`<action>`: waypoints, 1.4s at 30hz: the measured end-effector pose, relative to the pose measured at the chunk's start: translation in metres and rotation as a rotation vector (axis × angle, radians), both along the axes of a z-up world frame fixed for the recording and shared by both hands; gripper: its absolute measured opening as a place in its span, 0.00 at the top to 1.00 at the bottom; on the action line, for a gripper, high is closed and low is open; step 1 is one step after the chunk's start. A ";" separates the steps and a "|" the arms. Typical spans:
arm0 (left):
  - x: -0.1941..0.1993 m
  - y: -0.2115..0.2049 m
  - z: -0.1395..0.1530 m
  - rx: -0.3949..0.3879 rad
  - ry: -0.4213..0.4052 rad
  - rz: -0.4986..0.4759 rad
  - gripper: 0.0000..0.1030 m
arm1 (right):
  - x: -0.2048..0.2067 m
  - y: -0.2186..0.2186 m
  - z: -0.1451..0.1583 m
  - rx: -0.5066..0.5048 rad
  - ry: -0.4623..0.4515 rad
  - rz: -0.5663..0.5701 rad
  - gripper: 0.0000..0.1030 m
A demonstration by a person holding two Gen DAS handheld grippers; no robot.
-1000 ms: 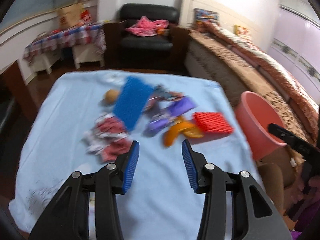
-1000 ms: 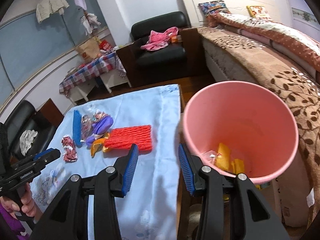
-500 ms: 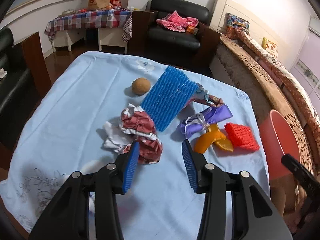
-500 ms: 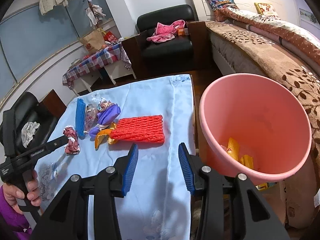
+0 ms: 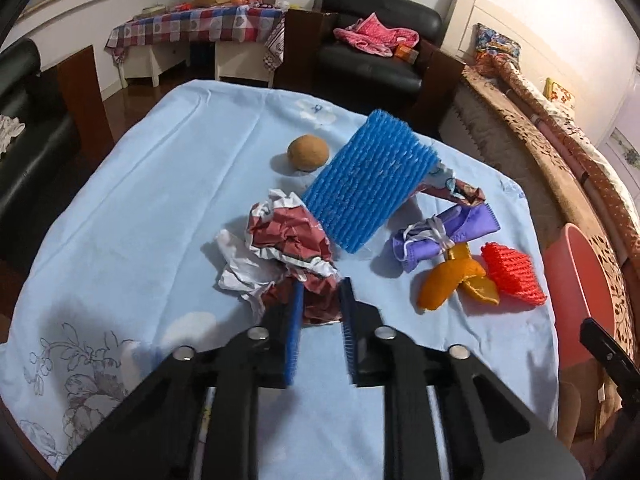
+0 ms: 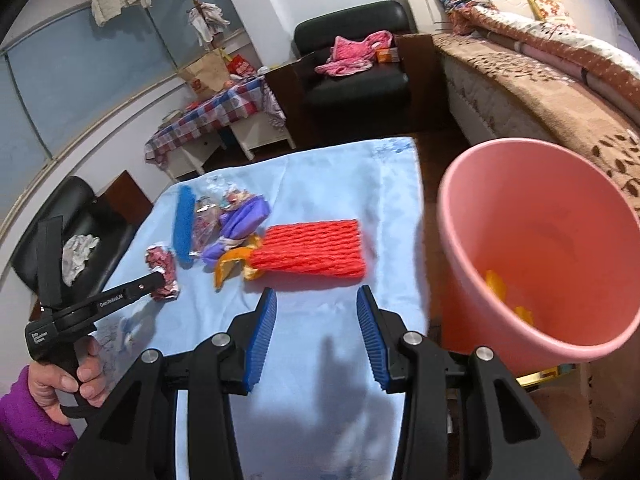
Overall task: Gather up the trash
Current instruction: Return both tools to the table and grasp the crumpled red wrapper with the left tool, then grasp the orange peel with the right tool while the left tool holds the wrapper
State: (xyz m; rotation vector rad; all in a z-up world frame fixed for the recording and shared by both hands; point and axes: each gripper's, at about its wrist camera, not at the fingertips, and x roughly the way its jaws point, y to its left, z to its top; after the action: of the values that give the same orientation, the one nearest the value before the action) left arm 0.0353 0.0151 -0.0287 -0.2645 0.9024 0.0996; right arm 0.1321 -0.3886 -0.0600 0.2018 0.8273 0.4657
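A crumpled red-and-white wrapper (image 5: 288,236) lies on the light-blue tablecloth (image 5: 160,200). My left gripper (image 5: 322,285) is closing, and its blue pads press on the wrapper's near end. Behind it lie a blue foam net (image 5: 368,184), a purple wrapper (image 5: 444,232), orange peel (image 5: 448,280) and a red foam net (image 5: 512,274). My right gripper (image 6: 316,294) hangs open over the cloth just short of the red foam net (image 6: 312,248), with nothing between its fingers. The pink bin (image 6: 448,216) stands to its right with yellow scraps (image 6: 496,284) inside.
A brown round fruit (image 5: 308,153) sits behind the blue net. A hand in a purple sleeve (image 6: 60,384) holds the left gripper (image 6: 158,280). Black armchairs, a checked side table and a bed ring the table. The pink bin (image 5: 576,280) stands beyond the table's right edge.
The left gripper came forward and down onto the crumpled wrapper and its jaws narrowed around it. The right gripper swung left from the bin toward the red foam net, jaws unchanged.
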 end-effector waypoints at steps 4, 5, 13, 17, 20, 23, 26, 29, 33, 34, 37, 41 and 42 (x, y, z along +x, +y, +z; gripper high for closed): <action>-0.008 0.004 0.005 -0.035 -0.020 -0.022 0.85 | -0.001 0.014 -0.003 0.003 0.017 0.050 0.60; -0.010 0.005 0.007 -0.040 -0.027 -0.028 0.85 | -0.001 0.018 -0.006 -0.001 0.025 0.059 0.60; -0.020 0.011 0.022 -0.076 -0.077 -0.042 0.85 | 0.008 0.043 -0.017 0.069 0.110 0.129 0.60; -0.026 0.015 0.023 -0.092 -0.088 -0.047 0.85 | 0.013 0.064 -0.016 0.144 0.142 0.209 0.60; -0.028 0.020 0.022 -0.107 -0.086 -0.044 0.85 | 0.020 0.085 -0.017 0.147 0.158 0.229 0.60; -0.029 0.024 0.022 -0.117 -0.091 -0.042 0.85 | 0.030 0.103 -0.022 0.095 0.159 0.216 0.69; -0.031 0.027 0.021 -0.127 -0.096 -0.045 0.85 | 0.041 0.115 -0.027 0.068 0.162 0.191 0.72; -0.032 0.030 0.021 -0.137 -0.097 -0.050 0.85 | 0.051 0.127 -0.034 0.051 0.175 0.170 0.78; -0.033 0.035 0.019 -0.146 -0.095 -0.054 0.85 | 0.061 0.139 -0.042 0.035 0.191 0.159 0.88; -0.033 0.036 0.018 -0.149 -0.095 -0.054 0.85 | 0.062 0.142 -0.044 0.029 0.188 0.158 0.89; -0.035 0.038 0.018 -0.154 -0.095 -0.058 0.85 | 0.064 0.142 -0.047 0.046 0.186 0.141 0.93; -0.036 0.038 0.018 -0.154 -0.092 -0.067 0.85 | 0.063 0.142 -0.044 0.045 0.173 0.139 0.95; -0.036 0.038 0.018 -0.155 -0.093 -0.068 0.85 | 0.063 0.141 -0.042 0.047 0.167 0.140 0.96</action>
State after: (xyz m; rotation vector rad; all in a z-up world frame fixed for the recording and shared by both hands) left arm -0.0011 0.0527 -0.0105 -0.3792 0.8270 -0.0456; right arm 0.1947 -0.2480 -0.1022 0.2292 0.9992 0.6063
